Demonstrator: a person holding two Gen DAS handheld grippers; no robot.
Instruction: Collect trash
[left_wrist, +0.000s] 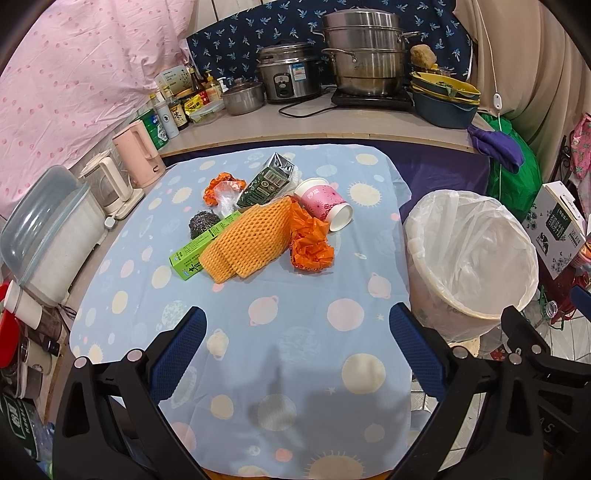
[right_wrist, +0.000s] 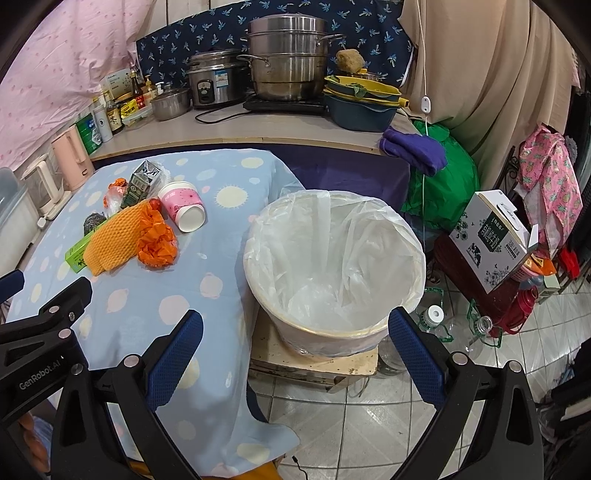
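Note:
A pile of trash lies on the blue tablecloth (left_wrist: 295, 295): an orange foam net (left_wrist: 247, 240), a crumpled orange bag (left_wrist: 310, 247), a pink paper cup (left_wrist: 325, 203) on its side, a dark green carton (left_wrist: 266, 181), a light green box (left_wrist: 195, 251), a steel scourer (left_wrist: 201, 223) and an orange wrapper (left_wrist: 221, 186). The pile also shows in the right wrist view, with the foam net (right_wrist: 114, 236) and the cup (right_wrist: 183, 206). A white-lined bin (right_wrist: 332, 262) stands right of the table and also shows in the left wrist view (left_wrist: 472, 266). My left gripper (left_wrist: 297, 321) is open and empty, short of the pile. My right gripper (right_wrist: 295, 325) is open and empty over the bin's near rim.
A counter (left_wrist: 295, 125) behind the table holds pots, a rice cooker (left_wrist: 290, 74), bowls, bottles and kettles. A milk carton box (right_wrist: 495, 240), plastic bottles (right_wrist: 436, 317) and a green bag (right_wrist: 439, 184) stand on the tiled floor right of the bin. The bin rests on a low board.

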